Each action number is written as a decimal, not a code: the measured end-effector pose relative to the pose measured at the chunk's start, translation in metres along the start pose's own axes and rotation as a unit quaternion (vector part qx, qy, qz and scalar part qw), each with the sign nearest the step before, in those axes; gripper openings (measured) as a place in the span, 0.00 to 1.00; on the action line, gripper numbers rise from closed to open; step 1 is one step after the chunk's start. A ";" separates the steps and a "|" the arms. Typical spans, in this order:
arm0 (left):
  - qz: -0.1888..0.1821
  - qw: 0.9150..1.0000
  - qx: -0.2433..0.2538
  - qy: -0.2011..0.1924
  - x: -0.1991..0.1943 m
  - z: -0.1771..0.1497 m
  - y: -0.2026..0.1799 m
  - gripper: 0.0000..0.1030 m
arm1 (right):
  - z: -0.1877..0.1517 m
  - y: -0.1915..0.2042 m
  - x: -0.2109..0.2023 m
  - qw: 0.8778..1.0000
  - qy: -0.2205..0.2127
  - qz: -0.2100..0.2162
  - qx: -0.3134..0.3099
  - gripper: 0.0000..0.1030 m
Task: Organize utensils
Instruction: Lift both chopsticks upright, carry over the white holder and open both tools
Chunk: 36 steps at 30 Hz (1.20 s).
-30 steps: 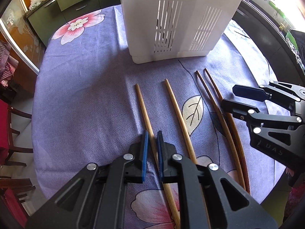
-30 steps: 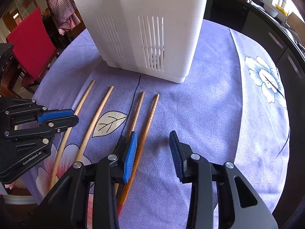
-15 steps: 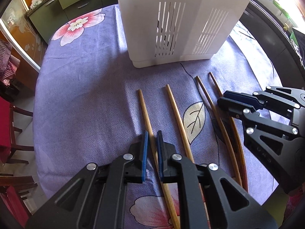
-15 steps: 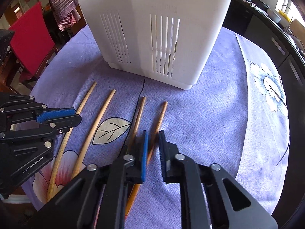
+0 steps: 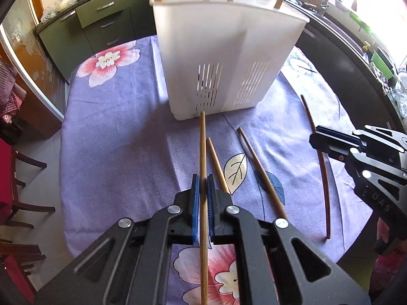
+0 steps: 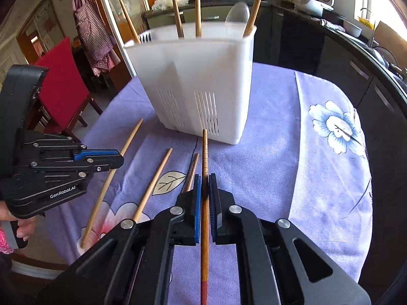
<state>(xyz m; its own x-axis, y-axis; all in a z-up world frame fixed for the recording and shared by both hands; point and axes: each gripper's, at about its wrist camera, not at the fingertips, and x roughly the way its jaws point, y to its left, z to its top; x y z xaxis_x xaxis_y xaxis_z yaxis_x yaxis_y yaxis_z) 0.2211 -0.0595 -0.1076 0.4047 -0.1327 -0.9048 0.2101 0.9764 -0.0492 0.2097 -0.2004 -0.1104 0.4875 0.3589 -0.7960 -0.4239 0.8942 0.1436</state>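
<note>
Two hand-held grippers are in use, each pinching one chopstick. The left gripper (image 5: 202,186) has its blue pads pressed against a light bamboo chopstick (image 5: 202,152) that runs straight forward along the fingers, its far tip pointing at the base of the white utensil holder (image 5: 223,50); the stick is raised off the purple floral tablecloth (image 5: 114,139). In the right wrist view the left gripper (image 6: 101,158) extends level from the left edge, and fingers of the person's hand (image 6: 21,228) wrap its handle below. The right gripper (image 6: 205,188) is closed on a darker ridged chopstick (image 6: 204,152), which also lies along the finger axis with its tip aimed at the slotted lower wall of the white utensil holder (image 6: 198,81). In the left wrist view the right gripper (image 5: 328,142) enters from the right edge, with its dark chopstick (image 5: 320,157) passing through the jaws and above the cloth. Two chopsticks remain flat on the cloth between the grippers: a second light chopstick (image 5: 217,165) just beside the left gripper's fingers, and a brown chopstick (image 5: 259,170) crossing the printed leaf area. The holder stands upright at the far side of the table and already contains several chopsticks (image 6: 197,5) and a translucent spoon (image 6: 237,12) protruding above its rim.
</note>
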 end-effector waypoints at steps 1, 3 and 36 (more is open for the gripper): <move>0.000 1.000 0.003 -0.007 -0.007 0.001 -0.001 0.06 | -0.001 0.001 -0.012 1.000 -0.014 0.000 0.000 0.06; 0.001 1.000 0.010 -0.021 -0.022 -0.001 -0.004 0.06 | -0.003 0.003 -0.034 0.999 -0.039 0.001 0.000 0.06; 0.017 0.990 0.040 -0.138 -0.145 -0.053 -0.013 0.06 | -0.034 0.018 -0.161 0.990 -0.142 0.017 -0.012 0.07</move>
<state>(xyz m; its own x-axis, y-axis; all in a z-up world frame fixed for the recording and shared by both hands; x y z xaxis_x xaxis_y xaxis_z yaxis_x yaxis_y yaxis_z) 0.1122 -0.0434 0.0019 0.6379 -0.1522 -0.7550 0.2568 0.9662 0.0222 0.0981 -0.2514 0.0000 0.6658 0.4532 -0.5927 -0.4611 0.8745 0.1508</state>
